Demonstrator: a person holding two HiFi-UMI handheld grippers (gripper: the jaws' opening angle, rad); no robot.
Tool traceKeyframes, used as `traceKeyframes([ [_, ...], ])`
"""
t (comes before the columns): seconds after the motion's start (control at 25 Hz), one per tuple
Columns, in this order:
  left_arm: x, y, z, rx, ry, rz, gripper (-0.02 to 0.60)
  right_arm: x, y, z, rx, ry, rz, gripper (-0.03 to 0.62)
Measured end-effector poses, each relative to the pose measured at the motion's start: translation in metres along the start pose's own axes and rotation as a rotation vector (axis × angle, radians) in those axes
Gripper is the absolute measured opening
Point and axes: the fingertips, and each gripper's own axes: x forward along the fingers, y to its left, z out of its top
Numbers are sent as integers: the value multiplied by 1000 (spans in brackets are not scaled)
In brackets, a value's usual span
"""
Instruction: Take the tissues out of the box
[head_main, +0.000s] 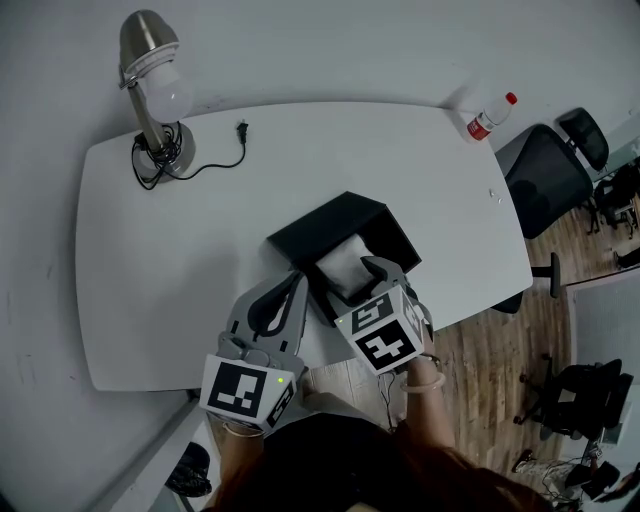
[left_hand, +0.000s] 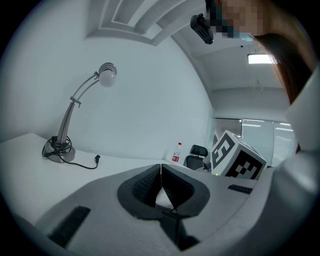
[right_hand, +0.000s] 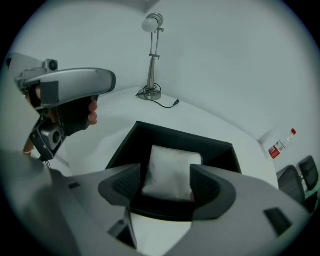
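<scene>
Left gripper (left_hand: 160, 169) level, jaws together, nothing between. Right gripper (right_hand: 165, 179) close alongside, tilted steeply down, jaws wide apart.

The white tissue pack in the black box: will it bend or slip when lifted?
The white creased tissue pack looks soft, so it will probably sag and squash under a grip. With dark gaps around it inside the black open-topped box, it should lift out freely.

The right tongs (head_main: 355, 285) hide the near part of the tissues (head_main: 343, 262).

Desk lamp (head_main: 160, 95) with loose cord (head_main: 215, 165) on white table (head_main: 150, 280), red-capped bottle (head_main: 486, 121), black office chair (head_main: 545, 175)
</scene>
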Motion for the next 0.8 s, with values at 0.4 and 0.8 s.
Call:
traceKeyframes([
  [0.4, 2, 11, 2, -9, -3, 15, 26, 13, -8, -6, -7, 104, -61, 284],
  [0.8, -1, 12, 3, -7, -3, 12, 26, 16, -11, -11, -49, 169, -73, 236],
])
